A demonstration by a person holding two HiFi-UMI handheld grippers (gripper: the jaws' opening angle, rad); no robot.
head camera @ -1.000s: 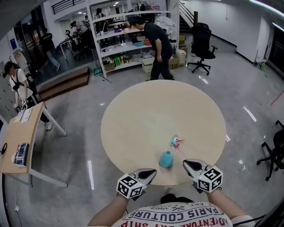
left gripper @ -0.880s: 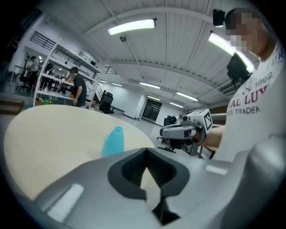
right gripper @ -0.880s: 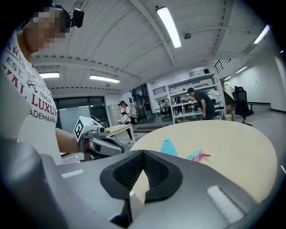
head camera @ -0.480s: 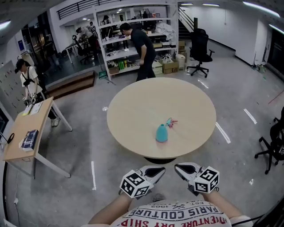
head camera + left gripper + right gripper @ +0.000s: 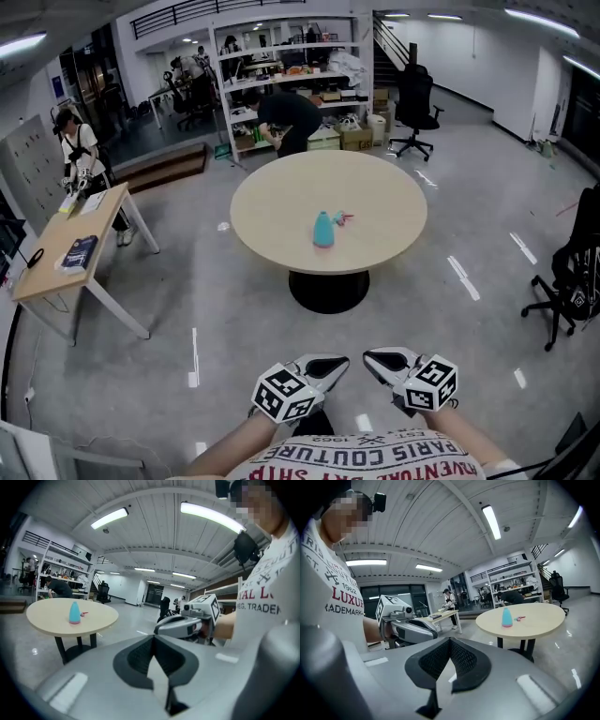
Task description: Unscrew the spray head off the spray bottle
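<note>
At the far left stands a desk point(image 5: 56, 272) with a dark book point(image 5: 77, 253) on it, and a person point(image 5: 77, 155) stands behind it. Further back is a shelf point(image 5: 281, 66) full of goods, with another person point(image 5: 286, 112) bent over in front of it.

The round table point(image 5: 375, 202) stands mid-room on a dark foot. The bottle point(image 5: 322, 230) stands upright on it, near the middle and toward the near edge. The spray head point(image 5: 342, 219), small and pink, lies on the tabletop just to its right, off the bottle.

A black chair point(image 5: 412, 98) stands beyond the table to the right, and another chair point(image 5: 567, 286) is at the right edge.

Both grippers are held low over the grey floor point(image 5: 187, 309), close to the wearer's printed shirt point(image 5: 375, 457) and well apart from the table. The left gripper point(image 5: 337, 364) has its jaws pressed together with nothing between them. The right gripper point(image 5: 373, 356), just beside it, also has its jaws pressed together and empty. Their tips point toward each other and toward the table.
</note>
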